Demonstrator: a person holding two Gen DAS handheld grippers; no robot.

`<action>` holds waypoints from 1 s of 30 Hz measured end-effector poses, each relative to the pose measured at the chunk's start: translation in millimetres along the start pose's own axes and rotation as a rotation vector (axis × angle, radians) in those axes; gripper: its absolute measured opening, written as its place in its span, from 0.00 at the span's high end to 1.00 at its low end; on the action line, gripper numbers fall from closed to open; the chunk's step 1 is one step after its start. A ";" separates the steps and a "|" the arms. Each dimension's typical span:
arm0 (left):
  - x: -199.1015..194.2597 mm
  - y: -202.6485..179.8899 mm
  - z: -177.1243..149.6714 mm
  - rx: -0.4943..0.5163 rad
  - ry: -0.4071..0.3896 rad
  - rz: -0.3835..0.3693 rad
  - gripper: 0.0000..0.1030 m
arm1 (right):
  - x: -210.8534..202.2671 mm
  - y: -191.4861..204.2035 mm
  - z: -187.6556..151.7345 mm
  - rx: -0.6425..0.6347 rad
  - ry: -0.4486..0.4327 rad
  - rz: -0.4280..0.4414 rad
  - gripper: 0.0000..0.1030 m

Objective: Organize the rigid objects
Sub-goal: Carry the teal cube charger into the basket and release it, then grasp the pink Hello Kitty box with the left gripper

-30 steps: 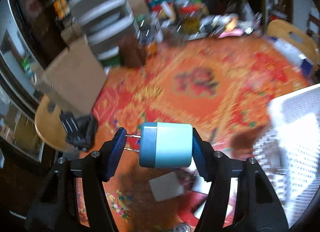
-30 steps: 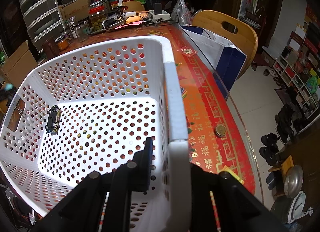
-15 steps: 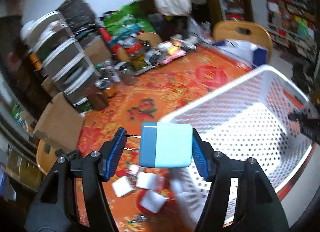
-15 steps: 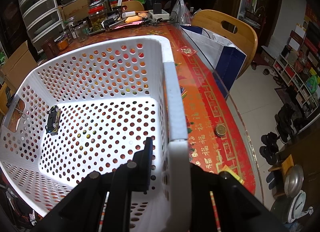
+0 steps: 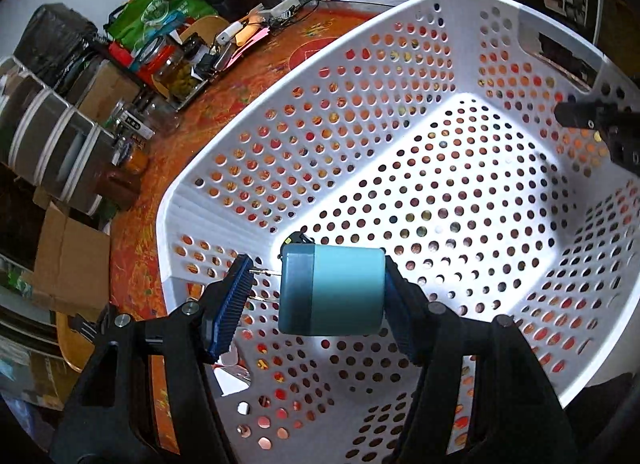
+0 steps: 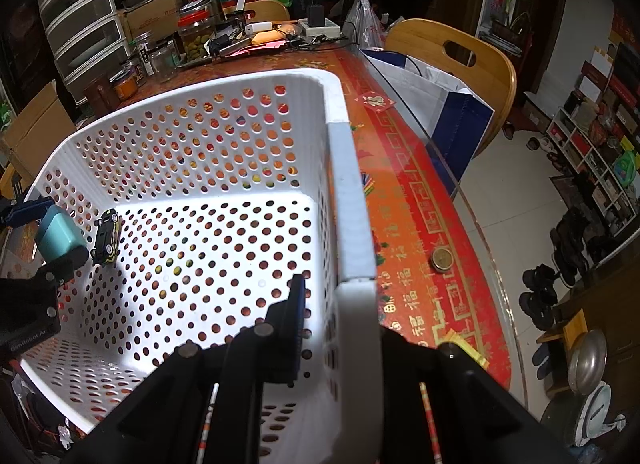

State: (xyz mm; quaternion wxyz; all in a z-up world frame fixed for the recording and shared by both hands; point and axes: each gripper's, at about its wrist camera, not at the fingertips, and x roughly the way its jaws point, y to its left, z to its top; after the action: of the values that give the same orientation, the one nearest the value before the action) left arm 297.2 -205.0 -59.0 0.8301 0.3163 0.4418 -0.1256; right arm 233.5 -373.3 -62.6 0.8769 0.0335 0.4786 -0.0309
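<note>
While the two views are read in turn, the basket serves as landmark for every place.

Left wrist view
- Left gripper (image 5: 316, 300): about half open, clamped on the plug; one pad flat on its light end, the other pad meeting the two prongs.
- Plug (image 5: 332, 290): two-tone blue block, darker at the prong end, lying crosswise between the pads, in the air above the basket's floor near one corner.
- Basket (image 5: 248, 136): white, perforated, filling most of the view; it stands on the table.
- Toy car (image 5: 298, 238): only a dark tip shows, behind the plug's top edge, inside the basket.
- Right gripper (image 5: 596, 124): black, at the far rim by the handle slot; its grip cannot be made out from here.
- Table (image 5: 192, 136): orange-red patterned top, beside the basket.
- Jars (image 5: 176, 72): well beyond the basket at the table's far edge, among cables and clutter.
- Drawers (image 5: 44, 136): off the table, past the jars.

Right wrist view
- Right gripper (image 6: 340, 328): closed tight on the basket's rim, one pad inside the wall, the other hidden outside it.
- Basket (image 6: 348, 200): rim runs up the middle from the pads.
- Toy car (image 6: 106, 238): dark with yellow, on the basket's floor against the far wall.
- Plug (image 6: 58, 234): held just beside the car, over the far wall.
- Coin (image 6: 441, 259): on the table, outside the basket, near the table's edge.
- Chair (image 6: 460, 60): wooden, beyond the table, a white-and-blue bag against it.
</note>
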 end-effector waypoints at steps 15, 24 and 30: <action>7.7 24.7 -6.0 -0.036 0.006 -0.070 0.23 | 2.0 1.8 -2.0 0.003 0.000 -0.006 0.89; -62.7 134.8 -45.5 -0.259 -0.189 0.016 0.00 | -0.8 1.0 -4.3 0.001 0.004 -0.015 0.89; -12.3 221.0 -87.0 -0.460 -0.071 0.019 0.00 | -1.6 0.5 -4.1 -0.001 0.005 -0.014 0.89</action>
State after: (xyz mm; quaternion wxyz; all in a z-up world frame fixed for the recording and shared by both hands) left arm 341.0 19.2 6.9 0.8965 0.1182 0.4262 -0.0246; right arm 229.2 -372.4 -63.5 0.8754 0.0298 0.4811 -0.0369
